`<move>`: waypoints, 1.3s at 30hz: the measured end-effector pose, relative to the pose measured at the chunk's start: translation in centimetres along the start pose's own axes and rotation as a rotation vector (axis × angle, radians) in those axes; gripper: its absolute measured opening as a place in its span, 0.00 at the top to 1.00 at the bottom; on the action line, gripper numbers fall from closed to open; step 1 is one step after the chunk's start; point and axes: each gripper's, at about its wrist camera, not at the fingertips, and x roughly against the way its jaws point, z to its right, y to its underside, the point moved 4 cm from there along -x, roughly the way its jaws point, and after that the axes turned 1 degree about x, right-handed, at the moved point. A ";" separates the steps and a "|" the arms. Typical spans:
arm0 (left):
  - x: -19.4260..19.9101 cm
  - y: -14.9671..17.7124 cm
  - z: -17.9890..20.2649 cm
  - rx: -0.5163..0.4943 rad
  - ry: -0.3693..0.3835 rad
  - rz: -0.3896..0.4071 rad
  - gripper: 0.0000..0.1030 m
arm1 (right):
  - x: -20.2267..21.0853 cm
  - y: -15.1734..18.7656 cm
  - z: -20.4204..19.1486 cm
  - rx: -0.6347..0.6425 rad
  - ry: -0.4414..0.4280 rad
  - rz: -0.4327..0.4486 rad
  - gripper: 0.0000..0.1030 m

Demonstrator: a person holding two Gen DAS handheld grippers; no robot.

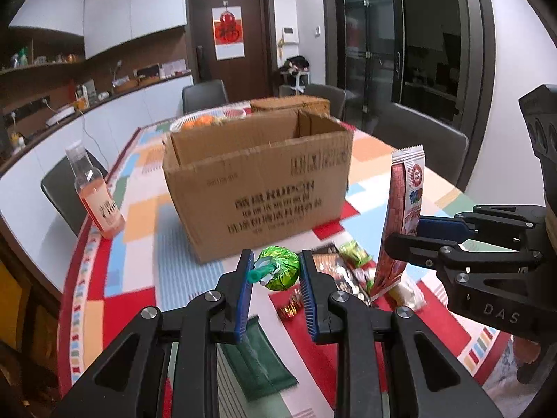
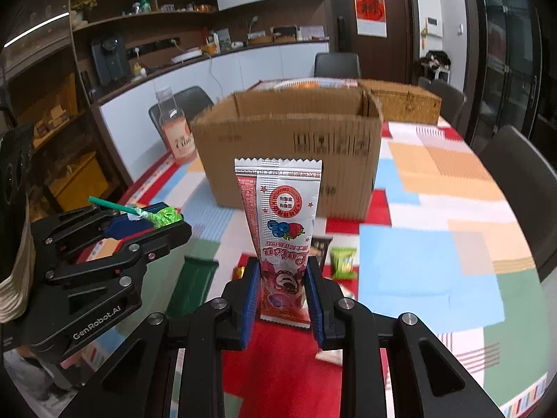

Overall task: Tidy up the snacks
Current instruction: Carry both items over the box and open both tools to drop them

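Note:
My left gripper [image 1: 276, 270] is shut on a green-wrapped lollipop [image 1: 280, 267] with a teal stick, held above the table in front of the open cardboard box [image 1: 257, 181]. It also shows in the right wrist view [image 2: 163, 216]. My right gripper [image 2: 282, 278] is shut on a tall red-and-silver lollipop packet [image 2: 282, 223], held upright before the box [image 2: 292, 149]. The packet shows at the right of the left wrist view [image 1: 400, 219]. Several loose snacks [image 1: 348, 264] lie on the table between the grippers.
A bottle of pink drink [image 1: 95, 195] stands left of the box. A dark green packet [image 2: 193, 282] lies near the table's front edge. A wicker basket [image 2: 403, 102] and a white fruit basket [image 1: 205, 120] stand behind the box. Chairs [image 2: 522, 181] surround the patterned tablecloth [image 2: 435, 230].

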 end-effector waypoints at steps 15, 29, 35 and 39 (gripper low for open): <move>1.3 -8.0 -2.1 -0.004 -0.057 0.184 0.74 | 1.6 -7.8 0.9 0.031 0.023 0.209 0.74; -1.6 -14.6 -5.4 0.048 -0.060 0.211 0.74 | -1.3 -14.5 2.2 0.056 0.009 0.237 0.74; -4.8 -15.8 -6.6 0.066 -0.054 0.160 0.74 | -4.0 -16.4 2.9 0.048 0.002 0.193 0.74; -7.6 -16.0 -7.2 0.079 -0.060 0.102 0.74 | -6.1 -17.1 3.5 0.043 0.009 0.149 0.74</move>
